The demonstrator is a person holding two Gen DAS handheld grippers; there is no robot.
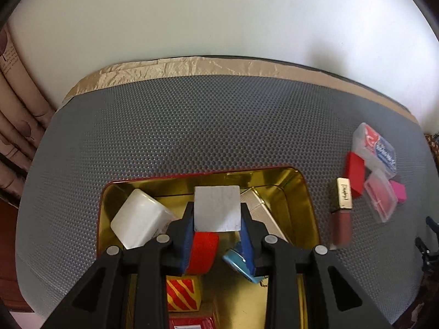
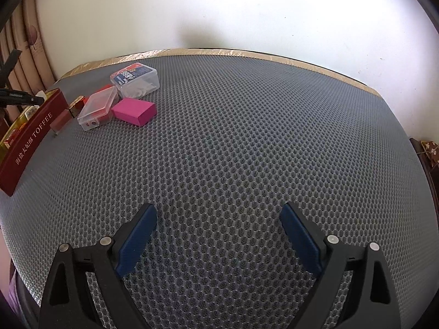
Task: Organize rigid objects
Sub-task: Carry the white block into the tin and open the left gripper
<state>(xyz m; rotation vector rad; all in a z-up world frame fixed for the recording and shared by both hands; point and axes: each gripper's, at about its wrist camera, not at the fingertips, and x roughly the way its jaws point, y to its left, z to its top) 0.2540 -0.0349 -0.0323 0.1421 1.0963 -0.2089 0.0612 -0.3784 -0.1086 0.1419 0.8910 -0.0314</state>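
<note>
In the lower middle of the left wrist view, the left gripper [image 1: 218, 215] has its jaws closed on a pale grey square block [image 1: 217, 209], one blue pad against each side of it. The block hangs over the open toffee tin [image 1: 297, 192], whose gold inside fills the bottom centre of the frame. Inside the tin, left of the block, lies a white rounded box [image 1: 140, 219]; behind the block on the right leans a cream ribbed box [image 1: 260, 208]. Below the jaws sit a red curved piece [image 1: 204, 252], a light blue object [image 1: 237, 264], a red-and-yellow striped cube [image 1: 182, 294] and, at the bottom edge, a red packet [image 1: 192, 323].

Outside the tin, at the right of the frame, a lip gloss tube [image 1: 341, 213] with a gold cap lies on the grey mesh mat [image 1: 192, 126] covering the desk. Just beyond it are a red block [image 1: 355, 174], a clear case with red contents [image 1: 381, 197], a pink box [image 1: 399, 190] and a clear box with a red and blue label [image 1: 377, 148], all clustered together.

In the right wrist view, the right gripper [image 2: 218, 231] hovers over bare mat with its jaws spread wide and nothing between them. The same cluster sits well apart from it at upper left, with the tin's dark red wall at the left edge.
</note>
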